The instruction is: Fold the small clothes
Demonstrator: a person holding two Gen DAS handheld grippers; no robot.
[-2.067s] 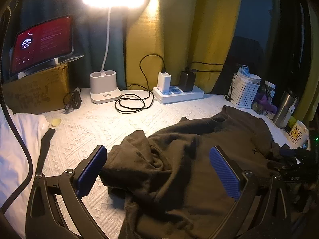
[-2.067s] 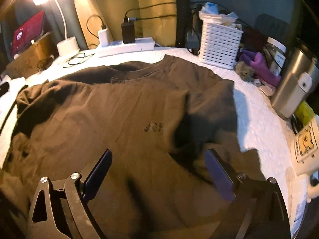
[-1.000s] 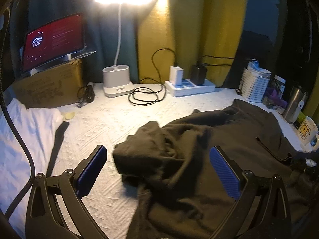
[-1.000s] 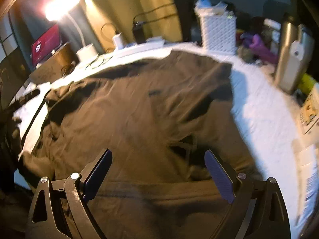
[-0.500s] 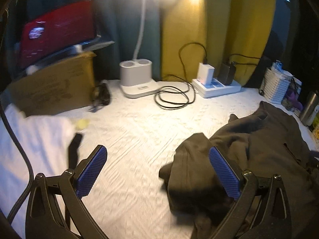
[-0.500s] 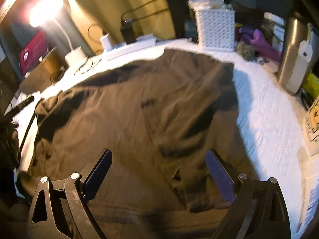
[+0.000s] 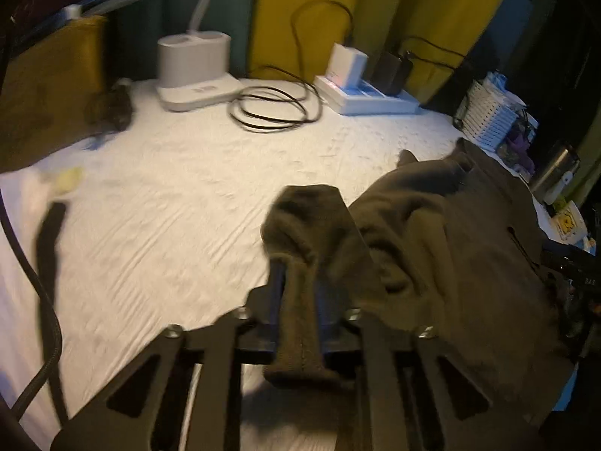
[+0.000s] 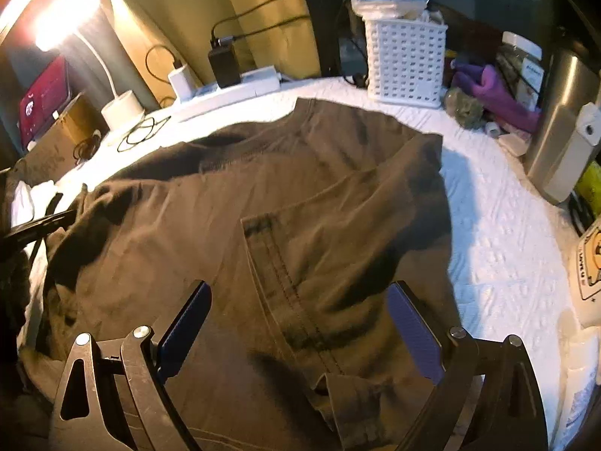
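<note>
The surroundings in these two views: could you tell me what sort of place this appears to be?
Probably a bedroom or dorm corner: a white textured bedcover under the brown shirt, yellow curtains behind, and a power strip with chargers beside a desk lamp.

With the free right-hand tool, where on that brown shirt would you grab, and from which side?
Probably the hem edge of the brown shirt nearest the right gripper, coming down from above and the near side. The hem lies slightly folded and raised there, between the open fingers, so it offers a lip to pinch.

Dim, motion-blurred fisheye views; desk lamp glares warmly.
</note>
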